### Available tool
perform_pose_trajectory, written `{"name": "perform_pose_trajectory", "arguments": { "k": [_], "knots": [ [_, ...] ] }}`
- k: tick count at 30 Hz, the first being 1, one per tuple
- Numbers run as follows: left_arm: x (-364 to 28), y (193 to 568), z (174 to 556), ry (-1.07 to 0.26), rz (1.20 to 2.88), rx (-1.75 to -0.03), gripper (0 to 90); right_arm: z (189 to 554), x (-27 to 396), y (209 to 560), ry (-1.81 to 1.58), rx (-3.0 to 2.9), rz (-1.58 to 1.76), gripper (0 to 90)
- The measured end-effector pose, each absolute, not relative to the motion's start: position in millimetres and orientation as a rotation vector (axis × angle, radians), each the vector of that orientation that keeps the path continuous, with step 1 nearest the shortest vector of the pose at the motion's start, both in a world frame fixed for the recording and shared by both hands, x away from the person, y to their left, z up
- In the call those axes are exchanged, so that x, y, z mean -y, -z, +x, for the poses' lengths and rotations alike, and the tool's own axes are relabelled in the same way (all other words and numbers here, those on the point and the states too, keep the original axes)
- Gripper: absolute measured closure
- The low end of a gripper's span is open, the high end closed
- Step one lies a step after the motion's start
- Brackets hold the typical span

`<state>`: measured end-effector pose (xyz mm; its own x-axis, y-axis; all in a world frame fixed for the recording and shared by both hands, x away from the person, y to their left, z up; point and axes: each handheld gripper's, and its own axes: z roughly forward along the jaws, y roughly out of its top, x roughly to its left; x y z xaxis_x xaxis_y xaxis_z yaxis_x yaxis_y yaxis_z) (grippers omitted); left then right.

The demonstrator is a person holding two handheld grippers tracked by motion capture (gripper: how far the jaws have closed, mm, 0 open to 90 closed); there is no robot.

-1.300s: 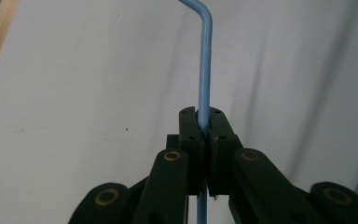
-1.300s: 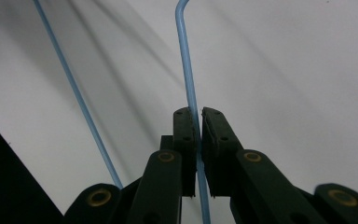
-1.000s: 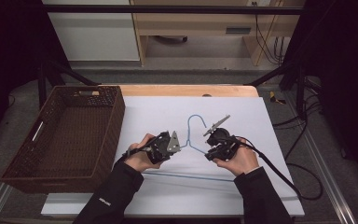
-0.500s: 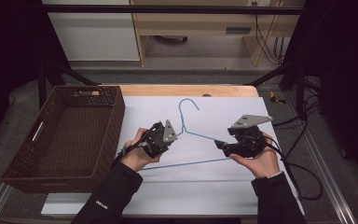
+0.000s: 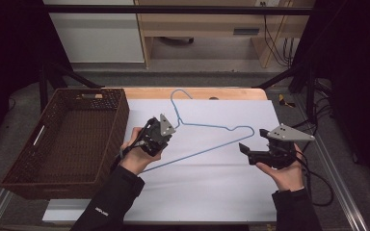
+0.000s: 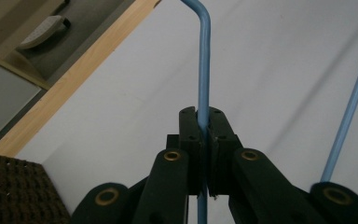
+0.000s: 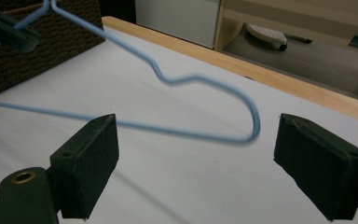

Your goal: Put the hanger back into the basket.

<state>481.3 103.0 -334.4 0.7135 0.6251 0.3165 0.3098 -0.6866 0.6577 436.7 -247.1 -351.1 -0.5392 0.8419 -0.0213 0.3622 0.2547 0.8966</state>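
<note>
You sat at a table covered with a white sheet (image 5: 212, 192), a gripper in each hand. Your left gripper (image 5: 160, 131) was clamped on a light-blue wire hanger (image 5: 207, 126). In the left gripper view its two black jaws were pressed together on the wire just below the hook's neck (image 6: 204, 84), with the wire running straight up from between the pads and a second stretch of the hanger (image 6: 354, 102) slanting past on the right. From above, the hanger was lifted off the sheet and tilted. Its hook (image 5: 176, 98) reached toward the far wooden edge of the table (image 5: 231, 93), and its long bottom bar ran back from the right-hand corner toward your left hand (image 5: 137, 156).

Your right gripper (image 5: 243, 148) was held near that right-hand corner of the hanger, apart from it. Its jaws had just been opening and stood wide, with nothing between the pads. In the right gripper view the hanger's rounded corner (image 7: 254, 130) hung beyond the gap between the two jaws, farther off than the pads and not touching either.

A dark woven basket (image 5: 101, 144) stood on the table just left of your left hand.
</note>
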Motion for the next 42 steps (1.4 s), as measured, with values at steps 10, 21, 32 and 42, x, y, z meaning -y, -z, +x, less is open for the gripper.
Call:
{"name": "perform_pose_trajectory", "arguments": {
  "k": [10,21,32,42],
  "knots": [
    [-130,296,474,-0.779,2.245,-0.791,87.2,434,258,371,-1.274,-2.034,1.109,12.9],
    [-179,252,462,-0.879,2.130,-0.881,87.1,434,263,385,-1.307,-2.043,1.118,13.2],
    [-228,235,463,-0.951,2.065,-0.960,87.1,435,258,390,-1.282,-2.060,1.108,13.0],
    [-270,236,465,-1.054,2.056,-1.059,87.1,436,255,392,-1.279,-2.067,1.114,13.0]
  ]
}}
